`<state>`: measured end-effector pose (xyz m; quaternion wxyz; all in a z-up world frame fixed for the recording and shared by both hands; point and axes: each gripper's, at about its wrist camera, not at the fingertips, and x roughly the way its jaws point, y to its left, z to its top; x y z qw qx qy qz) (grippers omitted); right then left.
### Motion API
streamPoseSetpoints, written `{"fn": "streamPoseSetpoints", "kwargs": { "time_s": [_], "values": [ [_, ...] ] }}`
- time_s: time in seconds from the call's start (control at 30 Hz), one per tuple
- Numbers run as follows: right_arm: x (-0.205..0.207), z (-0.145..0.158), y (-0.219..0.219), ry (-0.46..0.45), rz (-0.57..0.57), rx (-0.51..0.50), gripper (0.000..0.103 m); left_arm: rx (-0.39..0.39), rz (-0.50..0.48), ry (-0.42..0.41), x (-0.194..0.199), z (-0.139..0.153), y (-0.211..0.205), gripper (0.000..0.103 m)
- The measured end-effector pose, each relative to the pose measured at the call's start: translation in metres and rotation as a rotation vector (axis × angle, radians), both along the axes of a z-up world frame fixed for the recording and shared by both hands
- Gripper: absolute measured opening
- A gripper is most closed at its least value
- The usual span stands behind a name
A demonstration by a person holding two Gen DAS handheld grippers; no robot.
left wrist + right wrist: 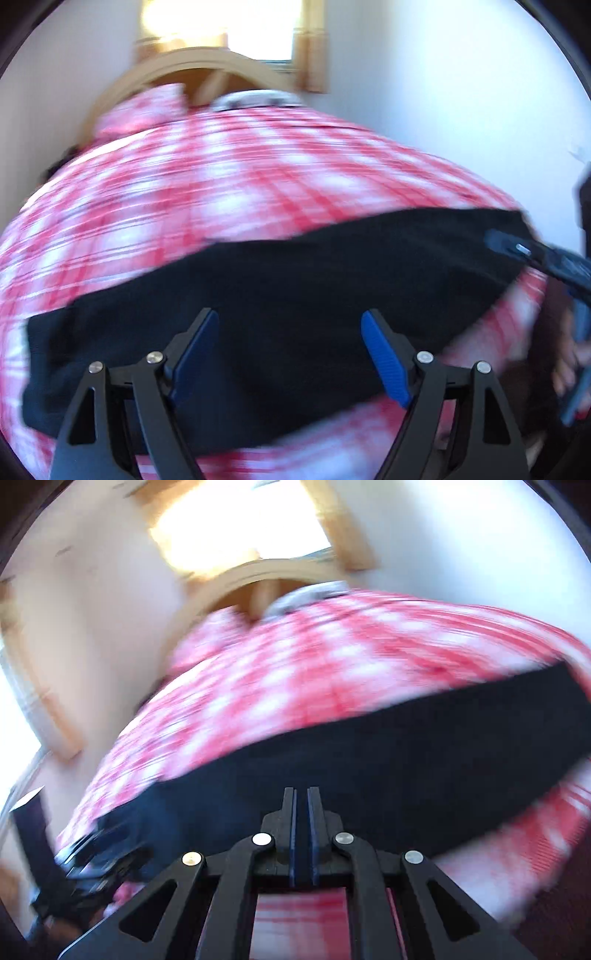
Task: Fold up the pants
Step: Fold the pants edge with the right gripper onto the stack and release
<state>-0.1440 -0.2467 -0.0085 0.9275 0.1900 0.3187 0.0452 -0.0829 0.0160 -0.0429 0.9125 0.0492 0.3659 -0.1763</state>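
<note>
Left wrist view: pants (295,295) lie in a long black band across the plaid bed (221,177). Left gripper (288,354) hovers spread, holding nothing; right gripper (301,812) is pressed together – whether it pinches cloth I cannot tell. Risk: a one-sided pull skews the fold.

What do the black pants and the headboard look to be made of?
Black pants: soft matte cloth, likely knit or fleece; no sheen, limp edges, though blur hides the weave. Headboard: light wood, smooth, arched, with a warm tan tone.
</note>
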Motion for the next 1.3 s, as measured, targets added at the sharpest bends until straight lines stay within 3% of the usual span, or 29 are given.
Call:
{"fn": "streamPoseSetpoints", "kwargs": {
  "time_s": [0.13,0.2,0.23,0.3,0.33,0.4,0.43,0.57,0.63,0.73,0.83,1.0,1.03,1.1,1.13,1.17,1.23,1.3],
  "values": [
    [0.026,-0.016,0.060,-0.011,0.212,-0.048,0.006,0.037,0.202,0.044,0.021,-0.020,0.069,0.082],
    [0.035,-0.040,0.075,0.082,0.281,-0.076,0.006,0.091,0.308,0.065,0.026,-0.037,0.107,0.081],
    [0.048,-0.056,0.075,0.132,0.282,-0.090,0.006,0.074,0.337,0.096,0.027,-0.046,0.130,0.077],
    [0.047,-0.060,0.056,0.085,0.274,0.009,0.006,-0.055,0.268,0.077,0.017,-0.040,0.155,0.066],
    [0.048,-0.055,0.048,0.116,0.240,0.017,0.006,-0.065,0.247,0.075,0.014,-0.036,0.160,0.066],
    [0.048,-0.032,0.053,0.092,0.177,-0.062,0.006,0.004,0.280,0.051,0.014,-0.031,0.161,0.068],
    [0.050,-0.020,0.060,0.047,0.206,-0.072,0.006,0.035,0.323,0.039,0.015,-0.029,0.161,0.074],
    [0.085,0.007,0.104,-0.007,0.357,-0.022,0.006,-0.057,0.378,0.055,0.021,-0.033,0.172,0.077],
    [0.113,0.011,0.134,-0.008,0.396,-0.056,0.006,-0.028,0.376,0.047,0.020,-0.038,0.172,0.077],
    [0.156,-0.014,0.182,0.086,0.464,-0.143,0.006,0.053,0.354,0.022,0.018,-0.044,0.168,0.079],
    [0.183,-0.055,0.210,0.259,0.505,-0.182,0.006,0.076,0.351,0.014,0.016,-0.046,0.167,0.083],
    [0.219,-0.064,0.212,0.285,0.426,-0.094,0.006,0.119,0.373,0.017,0.020,-0.051,0.166,0.101],
    [0.222,-0.072,0.214,0.283,0.414,-0.075,0.006,0.098,0.395,0.054,0.024,-0.054,0.171,0.103],
    [0.225,-0.081,0.217,0.283,0.403,-0.043,0.006,-0.026,0.423,0.134,0.029,-0.056,0.187,0.103],
    [0.224,-0.080,0.216,0.274,0.395,-0.019,0.006,-0.035,0.437,0.139,0.030,-0.052,0.191,0.103],
    [0.221,-0.072,0.212,0.237,0.375,0.008,0.006,-0.008,0.448,0.139,0.031,-0.049,0.189,0.103],
    [0.198,-0.043,0.206,0.092,0.302,-0.037,0.007,0.043,0.456,0.126,0.029,-0.045,0.183,0.103],
    [0.175,-0.024,0.209,0.020,0.350,-0.042,0.007,0.071,0.458,0.097,0.026,-0.039,0.176,0.103]
  ]
}}
